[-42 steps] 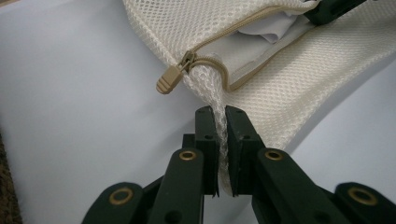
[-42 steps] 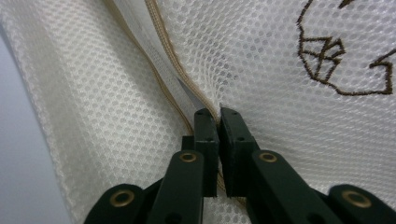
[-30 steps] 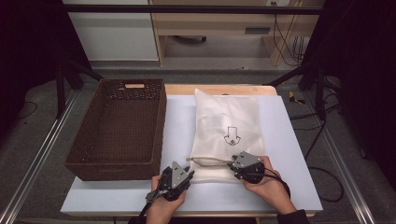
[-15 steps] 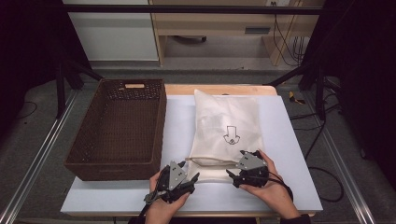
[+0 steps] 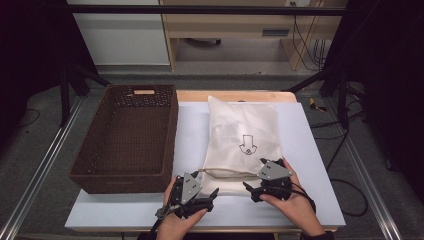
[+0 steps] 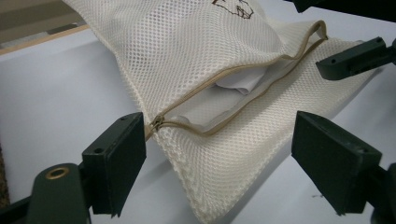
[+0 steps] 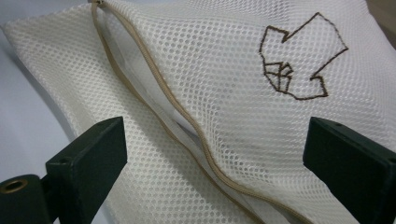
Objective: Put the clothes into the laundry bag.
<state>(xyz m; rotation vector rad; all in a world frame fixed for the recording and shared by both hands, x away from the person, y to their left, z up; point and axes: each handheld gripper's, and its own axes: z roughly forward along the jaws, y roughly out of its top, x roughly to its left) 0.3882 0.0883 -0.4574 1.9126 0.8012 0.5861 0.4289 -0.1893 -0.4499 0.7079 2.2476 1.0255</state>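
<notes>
A cream mesh laundry bag with a beige zipper (image 5: 243, 140) lies flat on the pale blue-white table top (image 5: 305, 165), at about 1 o'clock from the table's middle. A dark brown woven rectangular basket (image 5: 131, 137) stands just beside it, at 9 o'clock. The zipper (image 6: 243, 88) is open and white cloth (image 6: 238, 84) shows inside. The left gripper (image 5: 202, 197), at 6 o'clock, has its jaws spread wide and holds nothing. The right gripper (image 5: 255, 189), at 5 o'clock by the bag's near edge, is likewise wide apart and empty.
</notes>
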